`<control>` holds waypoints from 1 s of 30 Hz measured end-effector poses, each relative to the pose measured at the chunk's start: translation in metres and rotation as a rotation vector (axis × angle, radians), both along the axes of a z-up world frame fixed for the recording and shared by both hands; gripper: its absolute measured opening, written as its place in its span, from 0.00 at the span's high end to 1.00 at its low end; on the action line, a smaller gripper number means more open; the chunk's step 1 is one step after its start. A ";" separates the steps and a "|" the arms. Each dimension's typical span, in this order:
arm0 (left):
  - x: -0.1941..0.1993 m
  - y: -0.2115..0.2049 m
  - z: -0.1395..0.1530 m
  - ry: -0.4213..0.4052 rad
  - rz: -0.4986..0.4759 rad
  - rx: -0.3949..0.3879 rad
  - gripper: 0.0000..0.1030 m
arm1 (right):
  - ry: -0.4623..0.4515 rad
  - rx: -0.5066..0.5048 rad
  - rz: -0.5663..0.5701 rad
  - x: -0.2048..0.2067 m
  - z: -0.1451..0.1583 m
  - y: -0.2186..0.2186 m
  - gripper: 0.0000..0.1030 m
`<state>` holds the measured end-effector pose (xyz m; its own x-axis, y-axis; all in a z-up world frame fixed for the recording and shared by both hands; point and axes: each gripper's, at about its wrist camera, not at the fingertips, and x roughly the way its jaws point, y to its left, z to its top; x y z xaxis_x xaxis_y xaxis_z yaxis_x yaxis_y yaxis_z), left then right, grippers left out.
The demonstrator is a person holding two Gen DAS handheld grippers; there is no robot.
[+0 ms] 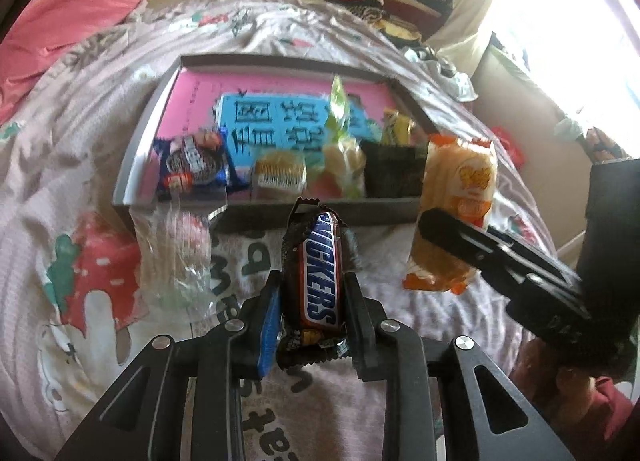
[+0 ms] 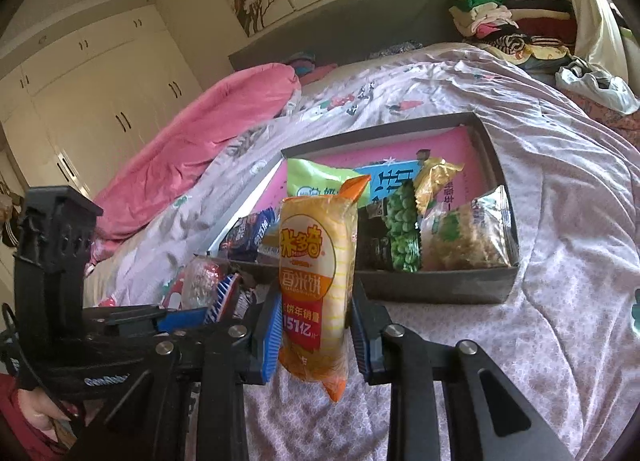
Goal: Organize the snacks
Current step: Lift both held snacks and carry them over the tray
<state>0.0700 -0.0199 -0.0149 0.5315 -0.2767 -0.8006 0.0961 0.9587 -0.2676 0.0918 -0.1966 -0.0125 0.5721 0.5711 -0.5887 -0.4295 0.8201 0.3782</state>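
Observation:
My left gripper (image 1: 314,283) is shut on a Snickers bar (image 1: 320,273), which stands upright between the pads, lifted above the bedspread. To its right, my right gripper (image 1: 444,225) is shut on an orange rice-cracker packet (image 1: 456,189). In the right wrist view the same packet (image 2: 316,245) stands upright between the pads of the right gripper (image 2: 316,297). Just beyond both lies a grey shallow box (image 1: 132,165) with a pink lining. It holds several snacks, among them an Oreo pack (image 1: 192,161) and a green-pea pack (image 2: 402,229).
A clear plastic-wrapped snack (image 1: 176,261) lies on the patterned bedspread (image 2: 560,261) in front of the box's near-left corner. A pink blanket (image 2: 192,133) is bunched at the left. Folded clothes (image 2: 492,21) are piled at the head of the bed.

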 end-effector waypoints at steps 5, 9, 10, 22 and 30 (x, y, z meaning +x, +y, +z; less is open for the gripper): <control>-0.003 0.001 0.014 -0.030 0.003 -0.004 0.71 | -0.024 0.022 -0.020 -0.001 0.007 -0.007 0.70; 0.000 0.002 0.020 -0.045 0.004 -0.002 0.71 | -0.037 0.041 -0.039 0.000 0.012 -0.014 0.70; 0.001 0.002 0.021 -0.046 0.006 -0.002 0.71 | -0.040 0.044 -0.045 0.000 0.013 -0.016 0.70; 0.011 0.001 0.031 -0.063 0.022 0.007 0.71 | -0.073 0.057 -0.118 0.004 0.023 -0.037 0.70; 0.022 0.002 0.035 -0.069 0.038 0.013 0.71 | -0.081 0.063 -0.167 0.008 0.027 -0.050 0.70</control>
<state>0.0922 -0.0178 0.0201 0.5958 -0.2448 -0.7649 0.0774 0.9655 -0.2487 0.0996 -0.2463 0.0140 0.7056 0.4990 -0.5031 -0.3208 0.8580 0.4012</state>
